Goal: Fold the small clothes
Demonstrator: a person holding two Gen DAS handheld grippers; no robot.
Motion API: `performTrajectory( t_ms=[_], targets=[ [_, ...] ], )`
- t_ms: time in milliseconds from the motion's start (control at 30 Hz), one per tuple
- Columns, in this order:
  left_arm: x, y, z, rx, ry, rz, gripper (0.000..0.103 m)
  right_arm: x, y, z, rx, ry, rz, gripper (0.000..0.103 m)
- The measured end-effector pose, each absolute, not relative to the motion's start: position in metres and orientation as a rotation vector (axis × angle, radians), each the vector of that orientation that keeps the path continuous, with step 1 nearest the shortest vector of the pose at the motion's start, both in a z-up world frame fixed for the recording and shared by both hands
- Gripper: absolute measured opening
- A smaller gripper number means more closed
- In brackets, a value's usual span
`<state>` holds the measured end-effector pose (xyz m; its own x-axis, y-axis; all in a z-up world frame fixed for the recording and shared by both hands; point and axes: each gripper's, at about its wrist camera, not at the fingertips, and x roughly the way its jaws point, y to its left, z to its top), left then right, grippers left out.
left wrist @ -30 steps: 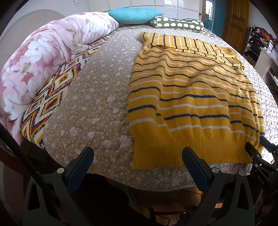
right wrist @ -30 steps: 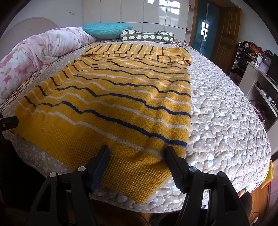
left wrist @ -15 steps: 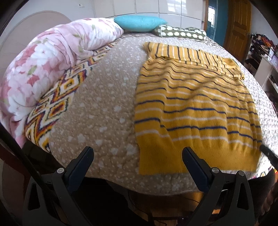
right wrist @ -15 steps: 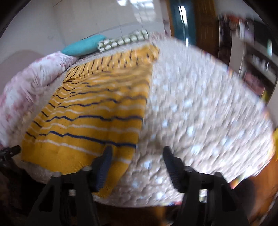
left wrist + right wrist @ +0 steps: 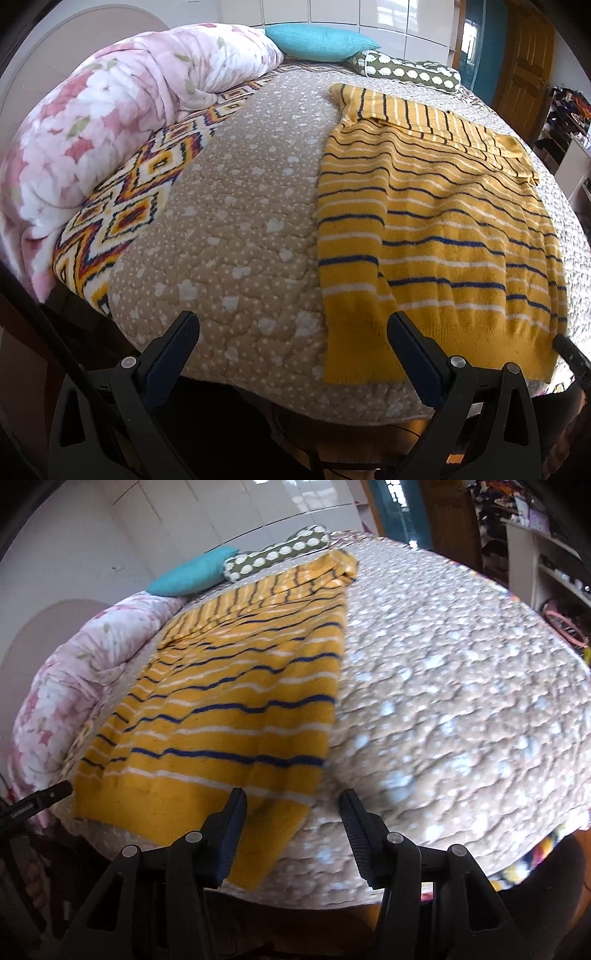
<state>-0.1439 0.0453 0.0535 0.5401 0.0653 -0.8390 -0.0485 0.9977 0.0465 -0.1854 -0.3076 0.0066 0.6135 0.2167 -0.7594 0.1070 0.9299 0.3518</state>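
Bed (image 5: 236, 236): beige quilted cover with pale dots and hearts; carries every soft item listed below.
Sweater (image 5: 436, 236): one; yellow knit with dark blue and white stripes; spread flat on the bed cover, ribbed hem at the near edge, one near corner draped over the edge in the right wrist view (image 5: 229, 716); far end folded across, its stripes running the other way.
Floral duvet (image 5: 110, 122): one; pink and white, bunched along the left side of the bed, well apart from the sweater.
Patterned blanket (image 5: 122, 206): one; zigzag in orange, white and dark, showing between the duvet and the beige cover.
Teal pillow (image 5: 321, 42): one; at the head of the bed, beyond the sweater.
Green bolster (image 5: 410, 72): one; olive with pale spots, just beside the teal pillow.
Left gripper (image 5: 291, 332): jaws spread wide, nothing between them; held at the near edge of the bed, right fingertip in front of the sweater hem, contact not clear.
Right gripper (image 5: 291, 805): jaws spread, nothing pinched; left fingertip in front of the hem near the draped corner, right fingertip over bare cover; view blurred.
Shelving (image 5: 546, 572): to the right of the bed, holding small items too blurred to name.
Door (image 5: 524, 62): one; wooden, behind the bed on the right.
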Motion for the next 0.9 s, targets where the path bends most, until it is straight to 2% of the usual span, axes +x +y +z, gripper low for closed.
performTrajectory(
  t_ms=[200, 400, 500, 600, 700, 767, 900],
  targets=[
    [-0.12, 0.039, 0.068, 0.074, 0.928, 0.056, 0.101, -0.181, -0.289, 0.005, 0.345, 0.922, 0.123, 0.058],
    [-0.091, 0.037, 0.037, 0.072, 0.981, 0.08, 0.101, -0.181, -0.291, 0.003, 0.347, 0.928, 0.122, 0.058],
    [-0.089, 0.033, 0.014, 0.089, 1.029, 0.07, 0.093, -0.182, -0.288, 0.001, 0.323, 0.926, 0.115, 0.058],
    [-0.094, 0.033, 0.007, 0.08, 0.996, 0.071, 0.092, -0.182, -0.283, 0.001, 0.286, 0.923, 0.106, 0.06],
    [-0.097, 0.034, 0.005, 0.077, 0.975, 0.072, 0.095, -0.181, -0.278, 0.0, 0.253, 0.919, 0.101, 0.064],
    [-0.097, 0.037, 0.004, 0.056, 0.973, 0.079, 0.1, -0.179, -0.274, -0.001, 0.233, 0.917, 0.102, 0.07],
    [-0.098, 0.044, 0.001, 0.015, 0.96, 0.08, 0.103, -0.18, -0.267, -0.002, 0.179, 0.912, 0.088, 0.073]
  ],
)
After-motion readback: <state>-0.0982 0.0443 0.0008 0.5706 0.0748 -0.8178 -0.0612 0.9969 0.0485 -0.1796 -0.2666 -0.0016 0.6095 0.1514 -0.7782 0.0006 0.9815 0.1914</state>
